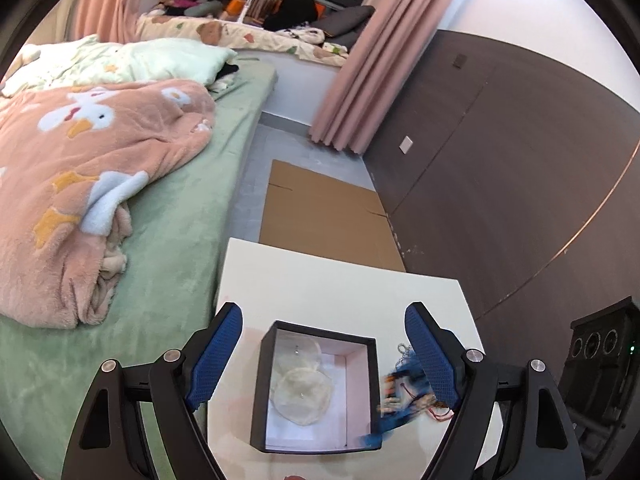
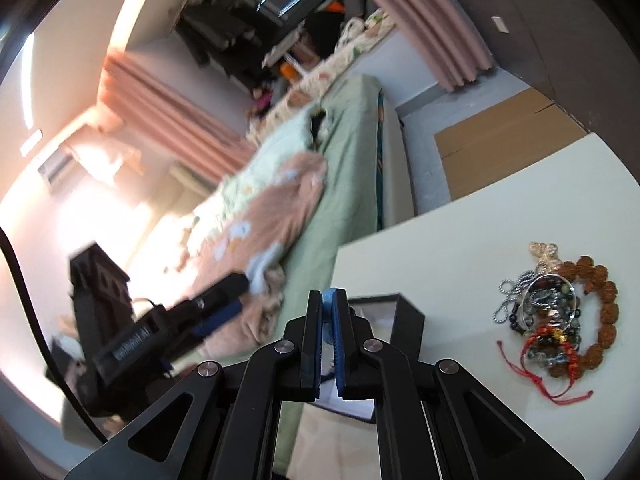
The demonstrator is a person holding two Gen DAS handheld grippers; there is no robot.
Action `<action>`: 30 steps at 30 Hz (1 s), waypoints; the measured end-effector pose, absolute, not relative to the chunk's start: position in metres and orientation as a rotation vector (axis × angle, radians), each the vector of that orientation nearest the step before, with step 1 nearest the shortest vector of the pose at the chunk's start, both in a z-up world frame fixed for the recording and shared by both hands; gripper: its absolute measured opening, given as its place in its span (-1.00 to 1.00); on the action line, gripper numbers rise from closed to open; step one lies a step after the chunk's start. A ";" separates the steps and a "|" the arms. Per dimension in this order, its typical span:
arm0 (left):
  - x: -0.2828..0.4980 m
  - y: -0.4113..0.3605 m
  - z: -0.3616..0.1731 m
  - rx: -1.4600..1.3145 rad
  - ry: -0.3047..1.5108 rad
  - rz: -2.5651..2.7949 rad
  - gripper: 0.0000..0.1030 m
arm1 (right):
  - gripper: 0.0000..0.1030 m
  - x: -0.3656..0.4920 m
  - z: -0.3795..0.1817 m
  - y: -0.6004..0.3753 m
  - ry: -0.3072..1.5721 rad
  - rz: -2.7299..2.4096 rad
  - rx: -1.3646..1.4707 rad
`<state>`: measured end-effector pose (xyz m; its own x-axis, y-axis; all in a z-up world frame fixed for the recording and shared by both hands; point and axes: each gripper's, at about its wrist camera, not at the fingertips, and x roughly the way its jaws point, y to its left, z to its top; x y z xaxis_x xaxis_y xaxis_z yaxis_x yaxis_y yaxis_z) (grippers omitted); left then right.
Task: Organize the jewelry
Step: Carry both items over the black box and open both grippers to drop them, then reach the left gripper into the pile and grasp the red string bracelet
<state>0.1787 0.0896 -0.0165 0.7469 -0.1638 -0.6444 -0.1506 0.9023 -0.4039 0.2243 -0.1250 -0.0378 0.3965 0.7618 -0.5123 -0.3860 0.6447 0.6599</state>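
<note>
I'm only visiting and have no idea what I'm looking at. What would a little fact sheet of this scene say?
Setting: white table beside a green bed
Box: black, open, on the table, round white pads inside
Jewelry heap: tangled bracelets and chains on the table, beside the box
Blue item: blurred, at the box's right edge
Left tongs: wide open, straddling the box, not touching it
Right tongs: nearly closed, a pale blue bit between the tips; grip unclear
</note>
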 end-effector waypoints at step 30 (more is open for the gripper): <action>0.205 -0.033 -0.016 -0.209 0.837 -0.278 0.41 | 0.62 0.222 -0.041 -0.285 0.927 0.245 0.581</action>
